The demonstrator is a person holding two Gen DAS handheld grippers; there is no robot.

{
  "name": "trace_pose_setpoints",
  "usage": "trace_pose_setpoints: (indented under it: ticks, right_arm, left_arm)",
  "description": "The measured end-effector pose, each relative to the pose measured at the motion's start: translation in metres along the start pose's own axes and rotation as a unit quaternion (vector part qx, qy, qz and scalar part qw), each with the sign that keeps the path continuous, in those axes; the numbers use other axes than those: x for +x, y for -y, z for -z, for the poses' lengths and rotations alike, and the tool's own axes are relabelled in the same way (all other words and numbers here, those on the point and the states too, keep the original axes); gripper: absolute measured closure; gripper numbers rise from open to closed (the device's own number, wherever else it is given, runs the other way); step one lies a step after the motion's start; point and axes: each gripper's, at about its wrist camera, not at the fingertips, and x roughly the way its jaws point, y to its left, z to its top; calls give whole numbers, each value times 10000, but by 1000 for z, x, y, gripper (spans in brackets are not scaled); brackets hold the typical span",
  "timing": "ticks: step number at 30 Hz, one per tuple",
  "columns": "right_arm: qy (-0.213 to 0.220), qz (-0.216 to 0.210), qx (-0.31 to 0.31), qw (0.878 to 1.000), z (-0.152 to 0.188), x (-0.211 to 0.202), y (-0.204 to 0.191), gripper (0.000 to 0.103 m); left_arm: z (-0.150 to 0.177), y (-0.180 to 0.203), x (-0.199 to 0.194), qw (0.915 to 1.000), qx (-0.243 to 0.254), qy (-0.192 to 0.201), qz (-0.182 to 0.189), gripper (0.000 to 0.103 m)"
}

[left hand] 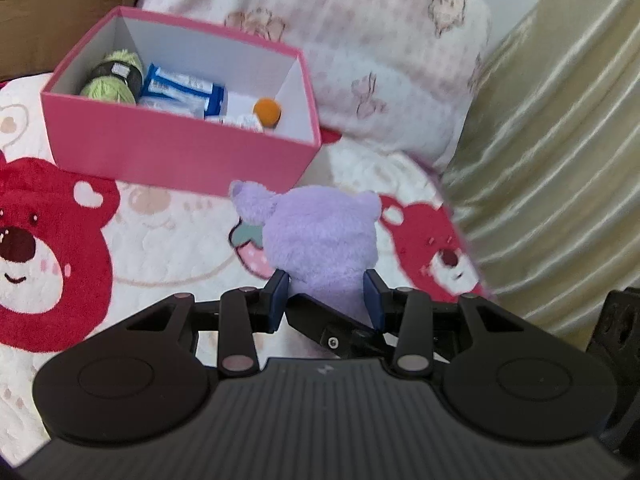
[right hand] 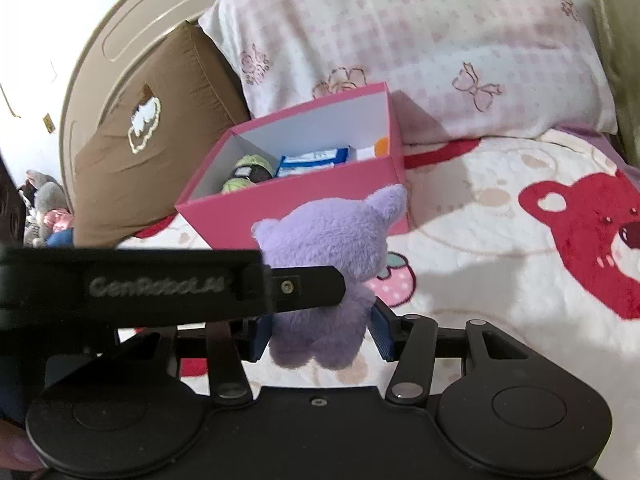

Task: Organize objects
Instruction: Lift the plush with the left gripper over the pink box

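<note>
In the left wrist view your left gripper [left hand: 327, 298] pinches the plush [left hand: 320, 240], a soft lilac fuzzy toy, carried above the blanket [left hand: 160, 240] toward the stiff pink box [left hand: 180, 152], while in the right wrist view your right gripper [right hand: 322, 334] also clamps its squashy body to steady it just short of the box.

The purple toy [left hand: 320, 240] is soft, fuzzy plush. The pink box [left hand: 176, 152] looks like smooth matt cardboard with a white inside. The blanket [left hand: 168, 240] is fleecy cloth, the curtain [left hand: 560, 160] shiny satin, and the pillow [right hand: 400, 40] smooth printed cotton.
</note>
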Motion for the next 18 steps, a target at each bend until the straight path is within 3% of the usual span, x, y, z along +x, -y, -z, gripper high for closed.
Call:
trace_pose_setpoints:
  ticks: [6, 18]
  right_arm:
    - [167, 24, -239, 9996, -15, -14, -24, 47]
    - [-137, -273, -431, 9986, -37, -8, -55, 47]
  left_arm:
    - [-11, 2, -24, 9998, -8, 200, -42, 64]
    - [-29, -26, -50, 9993, -274, 262, -27, 64]
